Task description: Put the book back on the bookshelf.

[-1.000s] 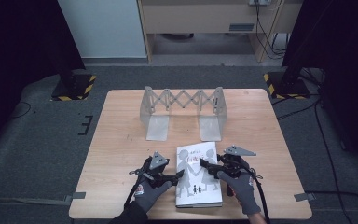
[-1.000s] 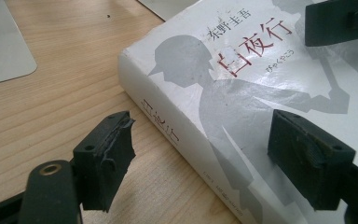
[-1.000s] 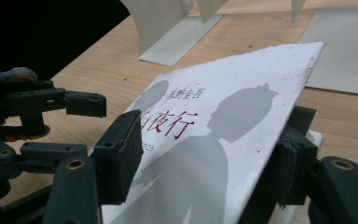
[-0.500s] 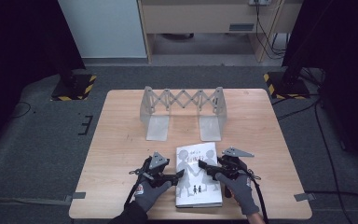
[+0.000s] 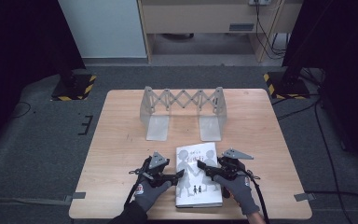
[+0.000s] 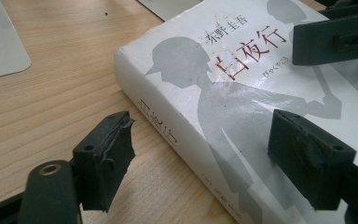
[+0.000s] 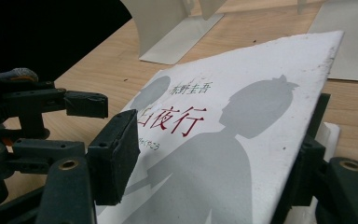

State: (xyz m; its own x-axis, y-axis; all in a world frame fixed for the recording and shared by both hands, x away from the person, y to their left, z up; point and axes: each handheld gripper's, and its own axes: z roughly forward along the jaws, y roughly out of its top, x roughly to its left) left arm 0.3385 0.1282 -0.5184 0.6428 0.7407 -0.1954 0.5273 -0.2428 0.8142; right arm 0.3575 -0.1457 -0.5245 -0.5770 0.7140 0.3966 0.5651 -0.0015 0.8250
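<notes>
Two black claws, matte white book [image 5: 198, 179], wood-grain table [image 5: 121, 140]

The book [image 5: 198, 175] lies on the table [image 5: 121, 140], before the bookend rack [image 5: 183, 112].

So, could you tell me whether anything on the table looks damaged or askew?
Yes: the book's front cover is lifted off its pages at the right gripper, and the left gripper's finger pad looks torn.

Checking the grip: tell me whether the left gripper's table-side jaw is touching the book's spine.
Apart. The left gripper view shows a strip of bare table between that jaw of the left gripper and the book's spine.
</notes>
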